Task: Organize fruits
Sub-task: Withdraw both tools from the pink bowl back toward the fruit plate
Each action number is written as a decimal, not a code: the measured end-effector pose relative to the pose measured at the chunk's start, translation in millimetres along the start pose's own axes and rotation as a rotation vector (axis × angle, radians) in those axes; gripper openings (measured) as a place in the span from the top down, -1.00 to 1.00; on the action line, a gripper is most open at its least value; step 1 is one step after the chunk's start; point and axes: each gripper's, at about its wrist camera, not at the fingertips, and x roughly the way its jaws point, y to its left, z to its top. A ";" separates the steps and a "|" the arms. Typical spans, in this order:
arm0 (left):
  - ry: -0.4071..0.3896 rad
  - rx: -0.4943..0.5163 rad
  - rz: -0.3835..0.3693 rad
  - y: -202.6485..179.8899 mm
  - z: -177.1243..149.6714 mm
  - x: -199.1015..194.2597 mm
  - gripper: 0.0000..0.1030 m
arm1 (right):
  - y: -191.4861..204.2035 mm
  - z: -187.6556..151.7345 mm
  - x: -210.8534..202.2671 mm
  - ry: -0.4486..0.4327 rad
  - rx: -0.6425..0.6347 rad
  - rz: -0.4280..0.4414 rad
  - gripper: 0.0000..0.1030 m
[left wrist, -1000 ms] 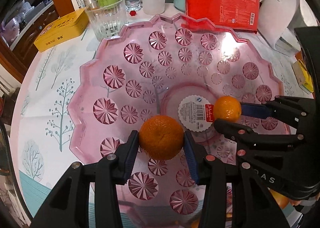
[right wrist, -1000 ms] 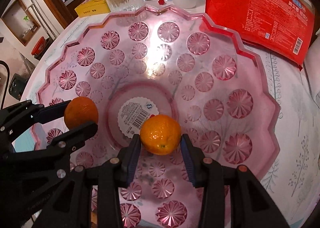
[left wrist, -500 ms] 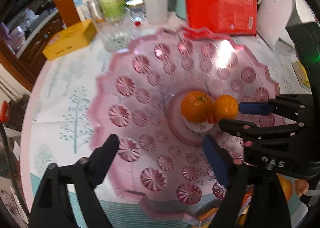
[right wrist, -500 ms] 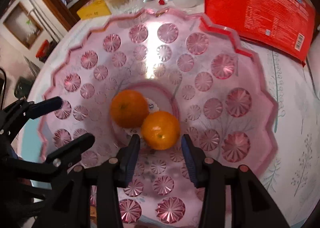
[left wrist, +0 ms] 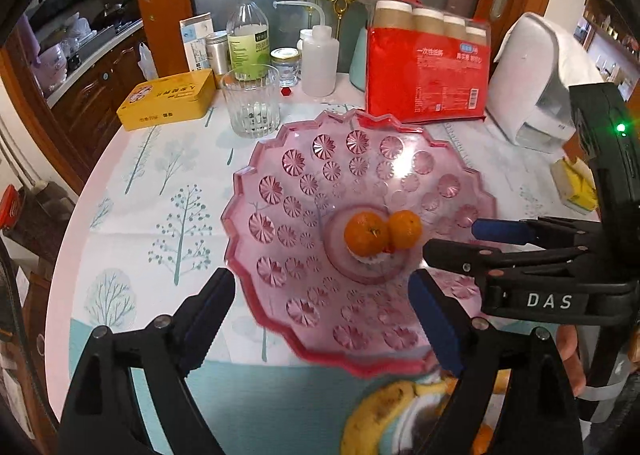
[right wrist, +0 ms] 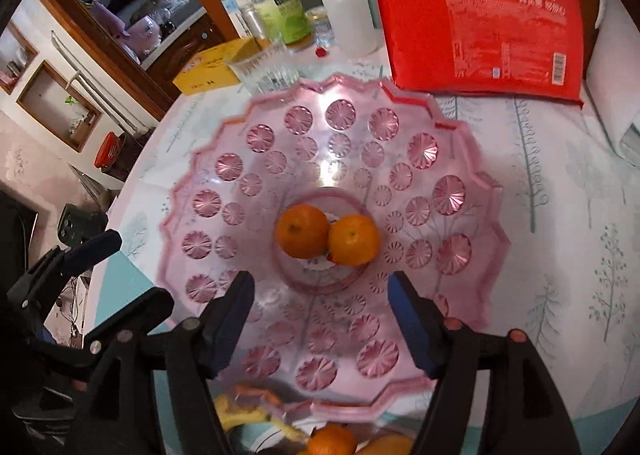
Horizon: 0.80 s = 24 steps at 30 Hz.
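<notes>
Two oranges, one (left wrist: 366, 234) larger and one (left wrist: 405, 229) smaller, lie touching in the middle of a pink cut-glass plate (left wrist: 240, 191) with a scalloped rim. My left gripper (left wrist: 320, 283) hangs open above the plate's near side, nothing between its fingers. My right gripper (right wrist: 320, 281) hovers just short of the same oranges (right wrist: 302, 230) (right wrist: 354, 239); its jaws are opening and hold nothing. Each gripper shows in the other's view, the right gripper (left wrist: 454, 240) at the right and the left gripper (right wrist: 136, 267) at the left.
A banana (left wrist: 376, 411) and more oranges (right wrist: 332, 439) lie just below the plate's near rim. Behind the plate stand a glass tumbler (left wrist: 251, 103), a yellow tin (left wrist: 168, 99), bottles, a red pack of paper cups (left wrist: 428, 71) and a white appliance (left wrist: 532, 83).
Both grippers let go of their oranges, which now rest together in the plate's centre. Both grippers have lifted and drawn back, and their jaws have spread.
</notes>
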 end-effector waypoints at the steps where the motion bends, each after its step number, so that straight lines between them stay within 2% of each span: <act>1: -0.003 -0.001 -0.002 -1.0 -2.3 -4.4 -0.70 | 2.8 -3.0 -4.4 -0.011 -0.004 0.000 -0.43; 3: -0.011 0.001 -0.007 -2.3 -8.5 -13.7 -0.70 | 9.5 -10.0 -16.8 -0.046 -0.014 -0.004 -0.55; 9: -0.044 0.026 -0.001 -9.2 -30.0 -42.5 -0.70 | 24.9 -33.7 -50.2 -0.138 -0.056 -0.031 -0.64; 16: -0.040 0.019 -0.028 -14.3 -52.0 -72.4 -0.70 | 39.4 -62.7 -79.4 -0.159 -0.096 -0.049 -0.71; 24: -0.059 0.070 -0.024 -35.0 -85.8 -112.9 -0.70 | 47.7 -100.1 -124.8 -0.209 -0.130 -0.064 -0.85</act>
